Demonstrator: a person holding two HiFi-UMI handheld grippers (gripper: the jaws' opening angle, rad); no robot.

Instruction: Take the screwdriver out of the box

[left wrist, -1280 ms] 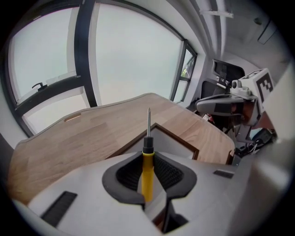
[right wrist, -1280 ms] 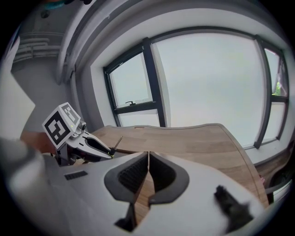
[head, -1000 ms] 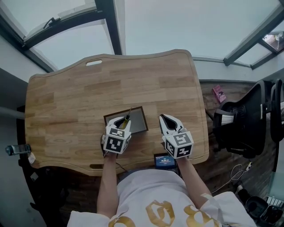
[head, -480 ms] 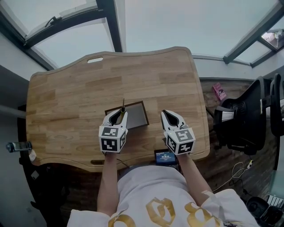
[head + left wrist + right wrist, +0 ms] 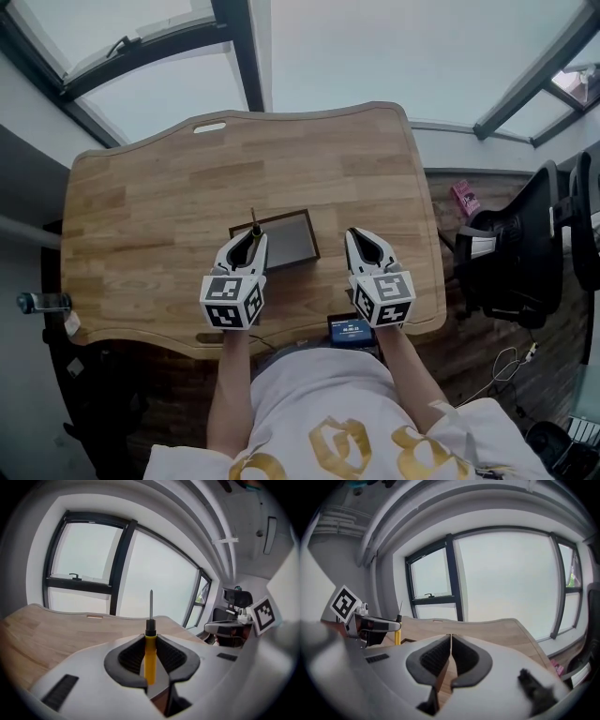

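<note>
My left gripper (image 5: 249, 239) (image 5: 150, 641) is shut on a yellow-handled screwdriver (image 5: 150, 644). Its black collar and thin steel shaft stick up beyond the jaws, seen as a dark tip (image 5: 253, 223) in the head view and as a small yellow handle (image 5: 397, 635) in the right gripper view. The tool hangs above the near left corner of the shallow dark-rimmed box (image 5: 291, 239) on the wooden table (image 5: 169, 197). My right gripper (image 5: 359, 242) (image 5: 450, 644) hovers to the right of the box, shut with nothing between its pads.
A small device with a lit screen (image 5: 351, 330) sits at the table's near edge, between my arms. A black office chair (image 5: 525, 253) stands off the table's right side. Large windows (image 5: 122, 569) lie beyond the far edge. A slot handle (image 5: 209, 127) is cut near that edge.
My left gripper has risen with the screwdriver and rolled, so the shaft swung from leaning right to nearly straight. The right gripper lifted slightly.
</note>
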